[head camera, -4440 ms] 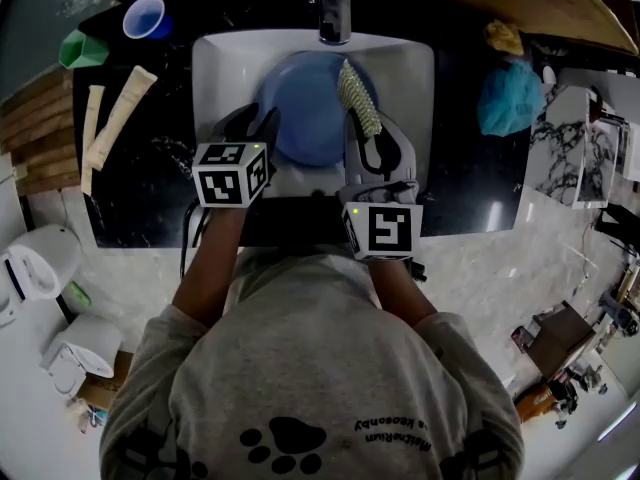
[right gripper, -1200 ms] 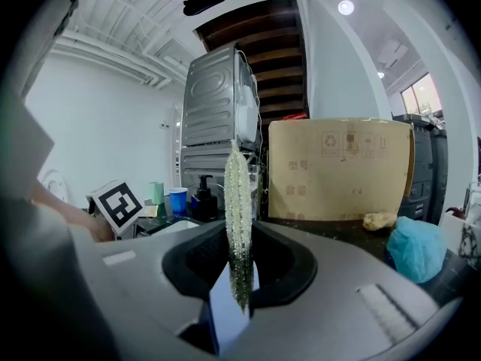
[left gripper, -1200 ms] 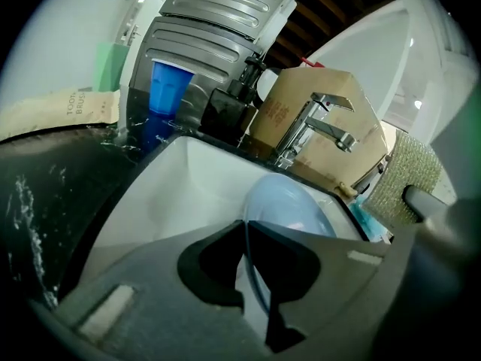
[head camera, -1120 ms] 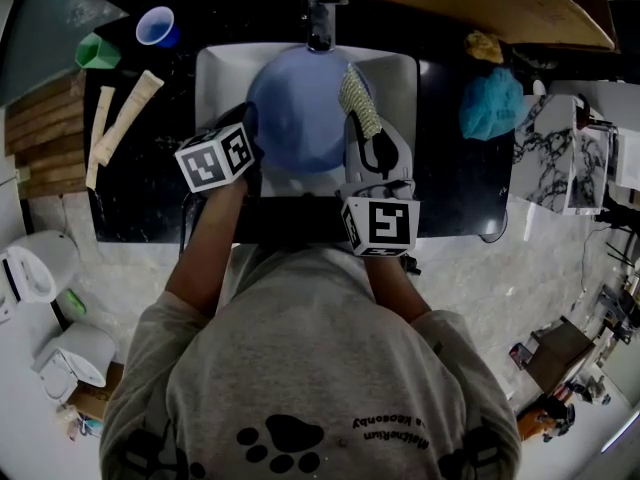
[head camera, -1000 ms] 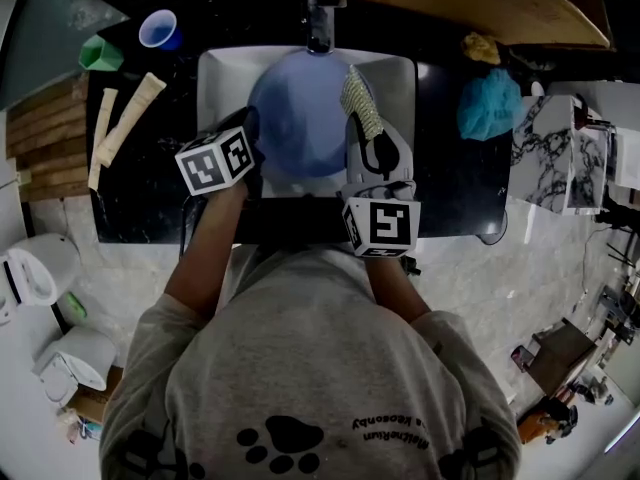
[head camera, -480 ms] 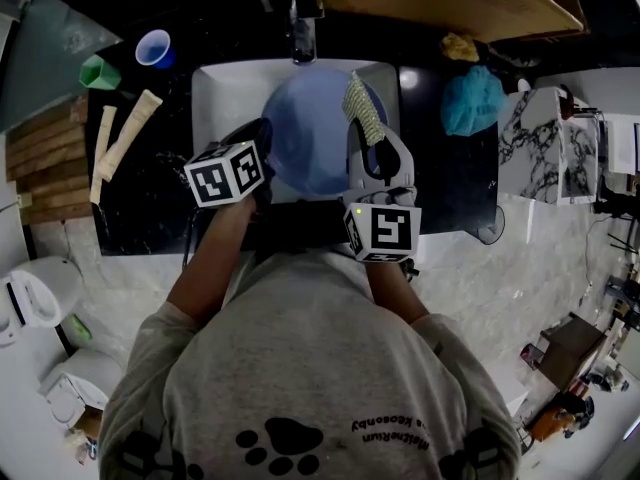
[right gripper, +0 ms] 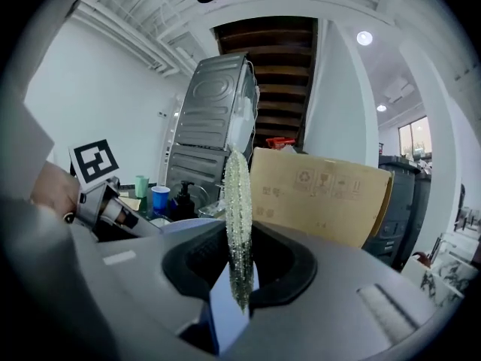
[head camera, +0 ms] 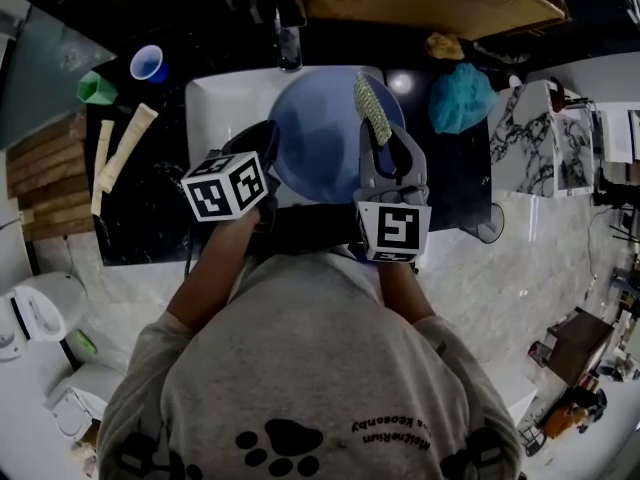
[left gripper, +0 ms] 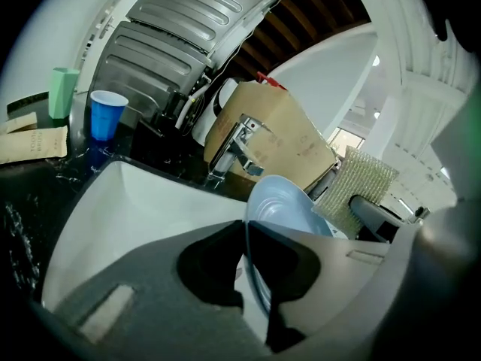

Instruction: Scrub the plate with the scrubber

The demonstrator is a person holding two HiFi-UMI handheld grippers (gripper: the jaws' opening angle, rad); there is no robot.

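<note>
Over the sink, the left gripper (head camera: 268,146) has its jaws drawn nearly together, pinched on the near left rim of a round, pale blue plate (head camera: 325,133). Its own view shows that thin rim passing straight between them. The right gripper (head camera: 378,140), just across the plate, is clamped on the lower end of a flat, oblong, pale green mesh scrubber (head camera: 372,106).

The plate hangs above the white rectangular sink basin (head camera: 225,103), tipped up on edge rather than lying flat. In the left gripper view it stands almost edge-on, and its hollow face looks turned toward the scrubber (left gripper: 362,188).

The scrubber's long axis runs on from the right gripper's jaws, away from the person and toward the chrome faucet (head camera: 288,46). The right gripper view shows it edge-on, as a narrow upright strip (right gripper: 238,201). From above, its far half overlaps the plate's right rim. I cannot tell whether it presses there.

I judge this to be the scrubbing step itself, with both tools in hand and brought together. The next move calls for laying the scrubber's broad face on the plate's face and rubbing across it. Meanwhile the left gripper should brace the rim so the plate does not swing.

A blue plastic cup (head camera: 147,63) stands well apart on the black counter (head camera: 150,203).
</note>
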